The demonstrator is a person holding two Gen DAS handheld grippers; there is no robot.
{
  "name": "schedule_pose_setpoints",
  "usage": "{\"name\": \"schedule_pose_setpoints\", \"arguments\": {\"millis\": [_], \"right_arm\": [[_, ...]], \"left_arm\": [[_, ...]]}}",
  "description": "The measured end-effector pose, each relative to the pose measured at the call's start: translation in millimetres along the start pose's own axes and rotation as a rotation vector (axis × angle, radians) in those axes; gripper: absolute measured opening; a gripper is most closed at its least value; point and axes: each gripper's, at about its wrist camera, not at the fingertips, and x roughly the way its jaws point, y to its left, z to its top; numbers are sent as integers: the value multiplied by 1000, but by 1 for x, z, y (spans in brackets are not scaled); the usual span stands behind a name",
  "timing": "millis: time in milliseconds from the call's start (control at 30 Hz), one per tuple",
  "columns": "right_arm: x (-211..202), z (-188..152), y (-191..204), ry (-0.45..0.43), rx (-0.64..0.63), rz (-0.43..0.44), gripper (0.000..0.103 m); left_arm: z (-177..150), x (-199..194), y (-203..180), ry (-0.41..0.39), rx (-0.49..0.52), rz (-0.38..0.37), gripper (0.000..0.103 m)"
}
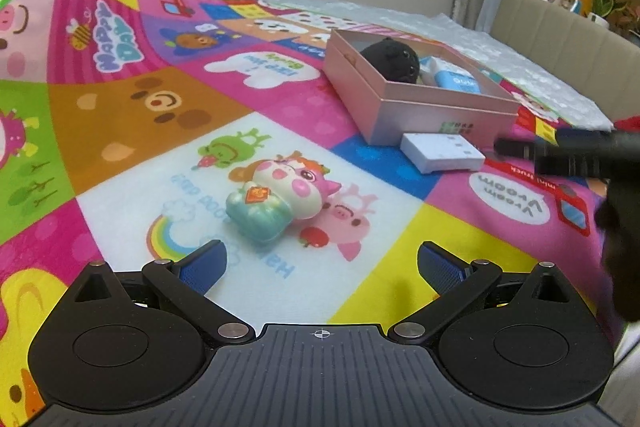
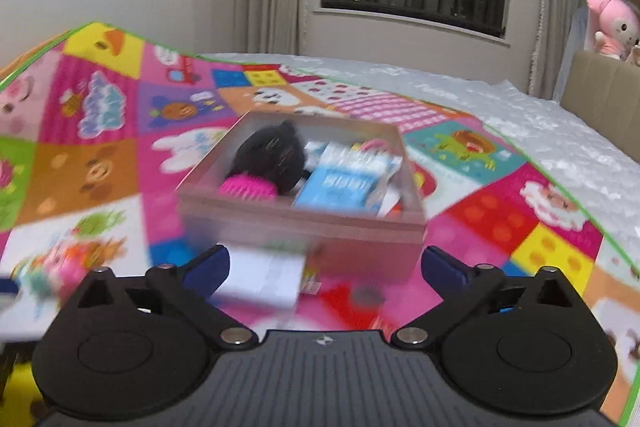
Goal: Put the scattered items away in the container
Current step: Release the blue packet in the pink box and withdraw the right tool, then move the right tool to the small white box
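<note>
1. Presently the left gripper (image 1: 320, 267) is hovering over the mat (image 1: 132, 115) with its fingers wide apart and nothing between them.
2. Just ahead of it, a cow toy (image 1: 276, 195) is lying on its side on the mat, untouched.
3. Farther off, the pink box (image 1: 420, 107) is sitting open, holding a black plush (image 1: 394, 61) and a blue-and-white pack (image 1: 456, 79).
4. A white card box (image 1: 442, 151) is lying on the mat, touching the pink box's near wall.
5. The right gripper (image 2: 325, 269) is facing the pink box (image 2: 304, 227) in a blurred view, its fingers spread wide and gripping nothing; the white card box (image 2: 264, 279) is showing low between them.
6. Inside the pink box, a pink brush (image 2: 248, 189) is also resting beside the plush.
</note>
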Motion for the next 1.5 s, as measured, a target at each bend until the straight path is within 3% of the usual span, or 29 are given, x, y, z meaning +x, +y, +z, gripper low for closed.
{"name": "schedule_pose_setpoints", "arguments": {"millis": [267,400,500,600,700,733,1133,1367,1500], "right_arm": [[-4,-56,20,15,-67,-50,103],[-2,-58,18,15,-48,-46,103],[1,-60,13,25,-11,-28,103],[1,-61,12,23,-4,-26,103],[1,-62,14,20,-8,-31,103],[1,-62,14,19,-8,-31,103],[2,-62,13,23,-1,-25,103],[7,-58,-6,90,106,59,103],[8,-48,3,122,34,41,103]], "left_arm": [[-1,3,-6,-17,38,22,103],[2,8,-5,-52,71,75,103],[5,17,0,-40,47,67,103],[8,22,-3,-41,44,-11,103],[10,22,-9,-37,36,-137,103],[10,21,-11,-44,38,-142,103],[13,37,-13,-121,149,31,103],[3,52,-5,-139,135,49,103],[3,52,2,-153,99,32,103]]}}
